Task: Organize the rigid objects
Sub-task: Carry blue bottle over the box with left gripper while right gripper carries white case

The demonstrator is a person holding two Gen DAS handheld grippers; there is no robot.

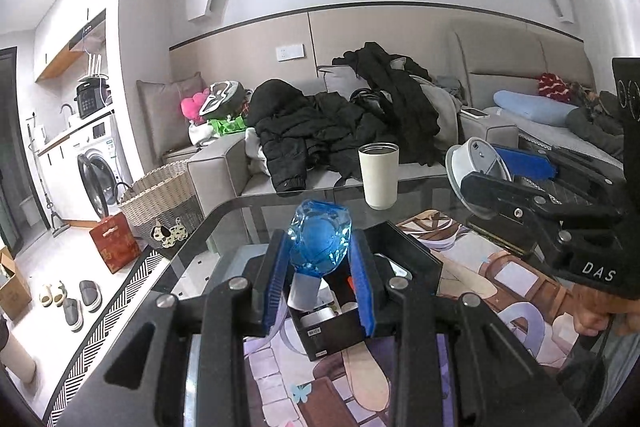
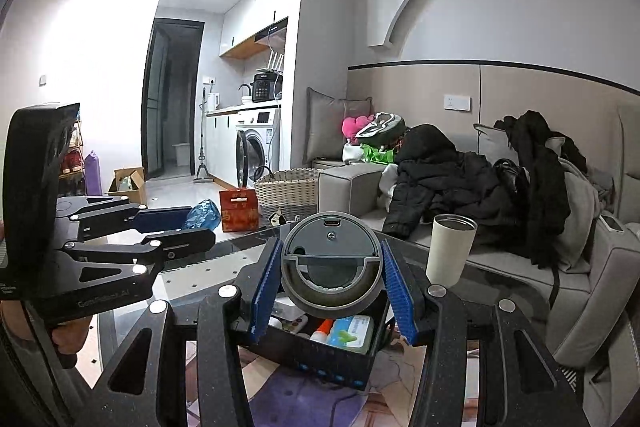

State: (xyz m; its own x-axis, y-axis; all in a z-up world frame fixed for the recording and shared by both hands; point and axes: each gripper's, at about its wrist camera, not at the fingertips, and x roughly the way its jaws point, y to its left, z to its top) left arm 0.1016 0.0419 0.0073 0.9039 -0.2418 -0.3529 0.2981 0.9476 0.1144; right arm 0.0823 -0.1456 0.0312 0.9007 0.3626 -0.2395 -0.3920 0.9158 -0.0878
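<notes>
My left gripper (image 1: 322, 259) is shut on a blue crystal-shaped light stick (image 1: 320, 243) with a white handle, held above a black open box (image 1: 340, 333) on the glass table. My right gripper (image 2: 330, 273) is shut on a round grey device (image 2: 331, 263), held above the same black box (image 2: 320, 359), which holds a glue stick, a green-blue case and other small items. The right gripper with the round device also shows at the right of the left wrist view (image 1: 478, 169). The left gripper with the blue stick shows at the left of the right wrist view (image 2: 202, 215).
A cream tumbler (image 1: 378, 175) stands on the glass table (image 1: 224, 227) near the sofa side; it also shows in the right wrist view (image 2: 450, 251). A printed mat (image 1: 500, 279) covers the table. A sofa piled with dark clothes (image 1: 344, 123), a wicker basket (image 1: 160, 201) and a red box (image 1: 114, 241) lie beyond.
</notes>
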